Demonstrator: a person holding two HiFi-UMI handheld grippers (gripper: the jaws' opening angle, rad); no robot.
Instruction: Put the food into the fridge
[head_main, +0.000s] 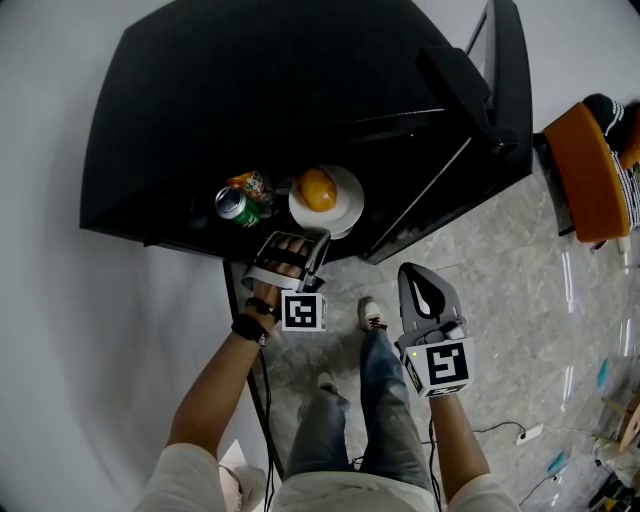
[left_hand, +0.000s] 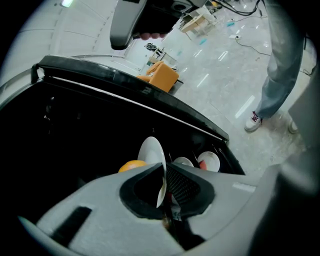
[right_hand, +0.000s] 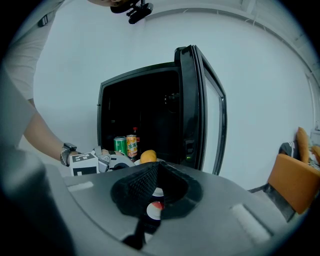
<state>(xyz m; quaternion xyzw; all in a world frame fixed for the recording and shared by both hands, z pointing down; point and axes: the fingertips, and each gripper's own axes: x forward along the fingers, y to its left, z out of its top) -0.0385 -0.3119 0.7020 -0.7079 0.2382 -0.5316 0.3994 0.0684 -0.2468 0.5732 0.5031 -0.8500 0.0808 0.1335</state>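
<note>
1. Left claw (left_hand: 164, 169) is clamped on the near rim of the plate (head_main: 350, 200). Orange (head_main: 318, 189) sits loose on it, frame centre, at the fridge (head_main: 250, 90) opening.
2. Right claw (right_hand: 156, 167) is together and empty, lower right.
3. Risk: the thin rim grip lets the plate tilt and the orange rolls off, or the plate knocks the cans (head_main: 238, 200) to its left.

A white wall (head_main: 60, 150), glossy pale floor (head_main: 500, 260), orange chair (head_main: 590, 180).

An orange chair (head_main: 590, 172) stands on glossy (marbled) floor (head_main: 520, 300).

Two cans (head_main: 238, 203) block the plate's (head_main: 350, 205) left; its right lies open up to the fridge door (head_main: 505, 90).
</note>
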